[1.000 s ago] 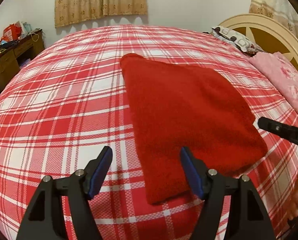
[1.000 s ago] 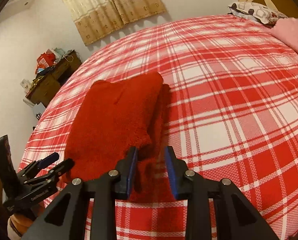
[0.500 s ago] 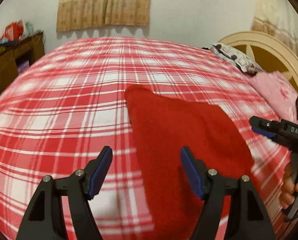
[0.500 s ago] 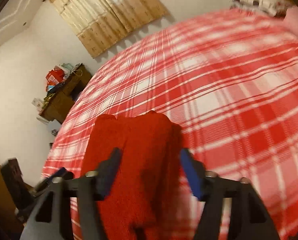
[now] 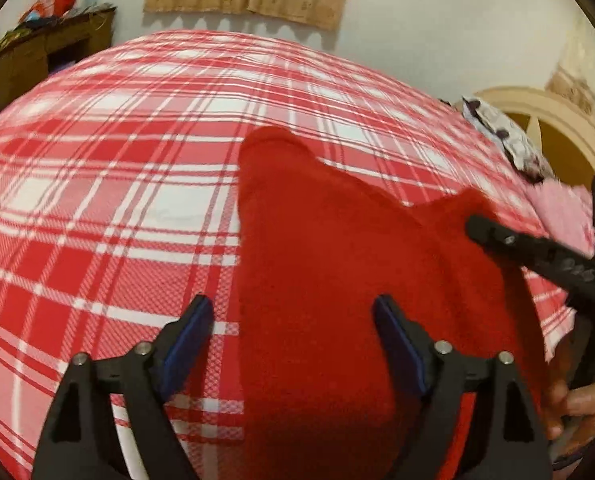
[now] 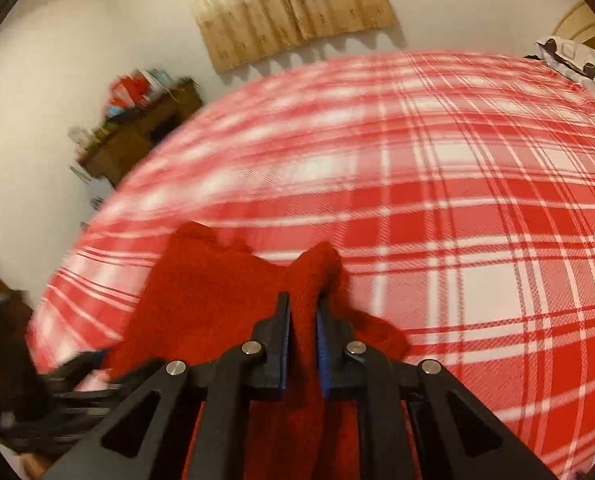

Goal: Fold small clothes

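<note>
Fingers of the right gripper (image 6: 302, 316) have just closed, clamped on the red cloth's (image 5: 337, 280) corner at lower centre; left gripper (image 5: 293, 334) just widened, empty — next, we judge, carry that corner across.

Both wrist views look down close, sharing the red cloth (image 5: 337, 280) on the bed (image 5: 97, 200)

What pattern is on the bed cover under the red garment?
A red-and-white plaid bed cover, clearest in the left wrist view, beneath the red garment.
</note>
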Tool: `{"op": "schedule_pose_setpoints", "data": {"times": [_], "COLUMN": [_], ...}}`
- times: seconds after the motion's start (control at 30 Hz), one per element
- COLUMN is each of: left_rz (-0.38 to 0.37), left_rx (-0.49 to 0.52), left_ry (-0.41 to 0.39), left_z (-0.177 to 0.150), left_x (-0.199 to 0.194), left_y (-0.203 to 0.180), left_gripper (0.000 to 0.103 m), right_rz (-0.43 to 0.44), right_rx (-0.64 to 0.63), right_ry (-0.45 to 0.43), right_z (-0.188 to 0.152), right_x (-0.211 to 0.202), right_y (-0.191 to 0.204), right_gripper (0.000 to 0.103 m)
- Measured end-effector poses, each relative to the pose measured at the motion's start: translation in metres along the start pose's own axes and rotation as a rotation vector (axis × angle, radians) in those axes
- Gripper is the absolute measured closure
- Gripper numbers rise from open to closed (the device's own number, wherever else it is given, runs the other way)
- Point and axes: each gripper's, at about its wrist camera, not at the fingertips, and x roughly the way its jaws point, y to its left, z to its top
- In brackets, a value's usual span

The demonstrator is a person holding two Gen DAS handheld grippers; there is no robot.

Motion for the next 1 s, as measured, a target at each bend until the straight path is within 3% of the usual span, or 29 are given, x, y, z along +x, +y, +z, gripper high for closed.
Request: {"op": "schedule_pose_setpoints", "data": {"times": [0.07, 0.1, 0.23, 0.4, 0.47, 0.57, 0.6, 0.83, 1.0], "left_rz": [0.002, 0.007, 0.034, 0.021, 0.031, 0.05, 0.057, 0.052, -0.008], "left_rx": [-0.017, -0.011, 0.051, 0.016, 0.007, 0.016, 0.025, 0.12, 0.087], "left_ry": [0.001, 0.002, -0.002, 0.018, 0.026, 0.029, 0.029, 0.025, 0.062], "left_z": [-0.001, -0.001, 0.0, 0.001, 0.0, -0.003, -0.004, 0.003, 0.011], "left_x": [0.0, 0.001, 0.0, 0.003, 0.003, -0.001, -0.004, -0.018, -0.003], "left_y": [0.001, -0.001, -0.008, -0.001, 0.0, -0.001, -0.002, -0.013, -0.012], "left_gripper": [0.013, 0.013, 0.011, 0.007, 0.005, 0.004, 0.004, 0.009, 0.02], "right_rz": [0.026, 0.067, 0.145, 0.091, 0.122, 0.13, 0.112, 0.073, 0.079], "right_rx": [0.054, 0.107, 0.259, 0.307, 0.329, 0.328, 0.316, 0.281, 0.306], "right_ry": [0.021, 0.014, 0.007, -0.013, -0.056, -0.087, -0.091, -0.071, -0.031], "right_z": [-0.007, -0.01, -0.026, -0.04, -0.049, -0.061, -0.064, -0.061, -0.063], "right_x": [0.015, 0.013, -0.004, -0.042, -0.064, -0.084, -0.088, -0.081, -0.065], "right_y": [-0.018, -0.03, -0.06, -0.054, -0.048, -0.036, -0.031, -0.026, -0.03], "right_gripper": [0.087, 0.078, 0.075, 0.068, 0.067, 0.044, 0.041, 0.04, 0.04]}}
